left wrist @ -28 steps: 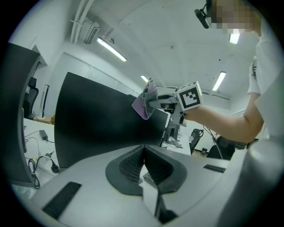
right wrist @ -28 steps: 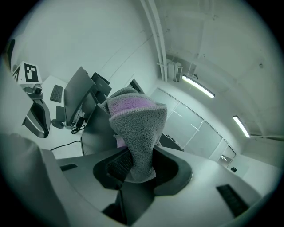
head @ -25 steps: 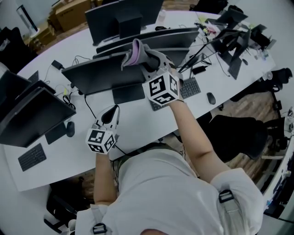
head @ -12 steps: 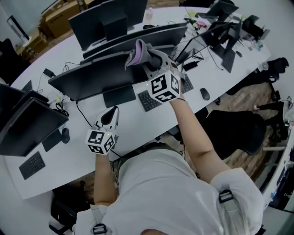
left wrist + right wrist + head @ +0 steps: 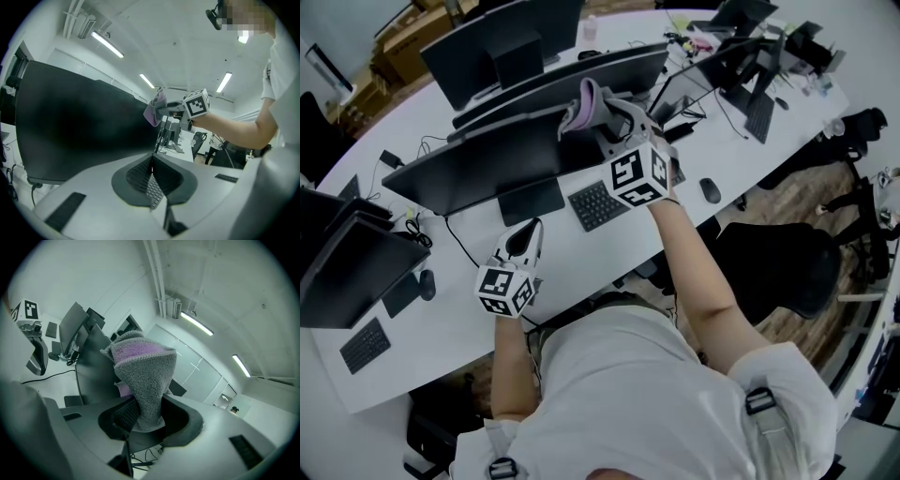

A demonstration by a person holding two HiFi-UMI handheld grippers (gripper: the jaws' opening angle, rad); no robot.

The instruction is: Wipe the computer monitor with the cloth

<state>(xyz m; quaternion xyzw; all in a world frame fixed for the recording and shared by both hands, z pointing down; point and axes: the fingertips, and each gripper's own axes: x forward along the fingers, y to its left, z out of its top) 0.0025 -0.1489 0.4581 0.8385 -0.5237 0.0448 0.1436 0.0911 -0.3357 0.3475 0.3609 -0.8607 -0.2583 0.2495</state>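
Observation:
A wide dark monitor [image 5: 487, 164] stands on the white desk [image 5: 572, 253] in front of me. My right gripper [image 5: 598, 120] is shut on a grey and purple cloth [image 5: 581, 105] and holds it at the monitor's top edge, near its right end. In the right gripper view the cloth [image 5: 143, 376] sticks up from between the jaws, with the monitor [image 5: 91, 366] just behind it. My left gripper [image 5: 520, 246] hovers low over the desk below the screen, its jaws pressed together on nothing. From the left gripper view the monitor [image 5: 79, 131] fills the left side, the cloth [image 5: 154, 110] at its upper right corner.
A keyboard [image 5: 598, 204] and a mouse [image 5: 710, 190] lie on the desk under my right arm. More monitors stand behind [image 5: 502, 47] and to the left [image 5: 347, 267]. Cables run across the desk. A black office chair [image 5: 778, 267] stands at the right.
The head view has shifted, so the desk, keyboard and monitors have slid left. The cloth stays at the monitor's top right edge. My left gripper has barely moved.

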